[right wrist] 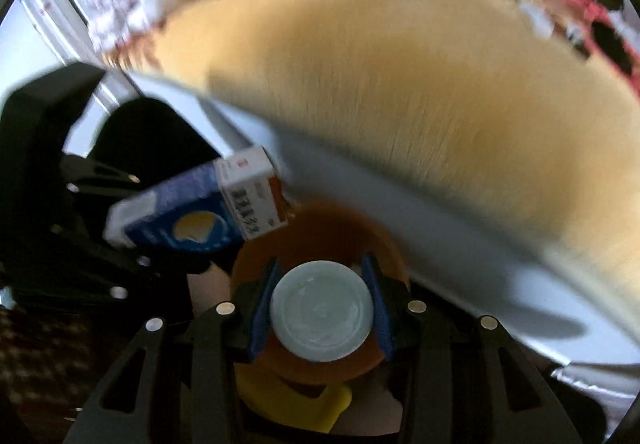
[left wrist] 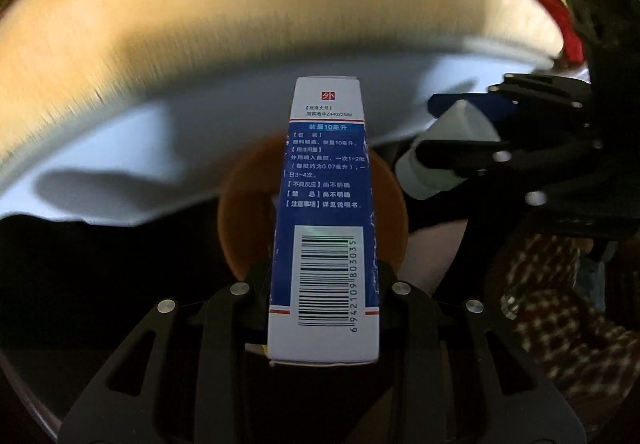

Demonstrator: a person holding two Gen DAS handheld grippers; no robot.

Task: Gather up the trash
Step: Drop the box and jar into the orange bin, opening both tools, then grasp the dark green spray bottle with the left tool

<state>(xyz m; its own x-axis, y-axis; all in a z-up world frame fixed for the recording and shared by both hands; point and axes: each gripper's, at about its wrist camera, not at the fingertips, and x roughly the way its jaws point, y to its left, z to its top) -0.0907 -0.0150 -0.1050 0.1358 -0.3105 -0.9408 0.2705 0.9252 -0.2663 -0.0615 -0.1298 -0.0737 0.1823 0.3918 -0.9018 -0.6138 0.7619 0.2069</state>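
The left gripper [left wrist: 324,284] jaws are clamped on a medicine box [left wrist: 326,204]; the right gripper [right wrist: 320,308] jaws on a white bottle [right wrist: 322,310]. Both are held over an orange bin [right wrist: 320,228], presumably for dropping, beside the worktop [right wrist: 400,104].

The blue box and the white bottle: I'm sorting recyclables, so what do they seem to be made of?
The blue box looks like thin glossy printed cardboard: sharp folded edges, barcode, printed text. The white bottle, seen bottom-on, looks like smooth, slightly translucent plastic with a moulded round base, though blur leaves that uncertain.
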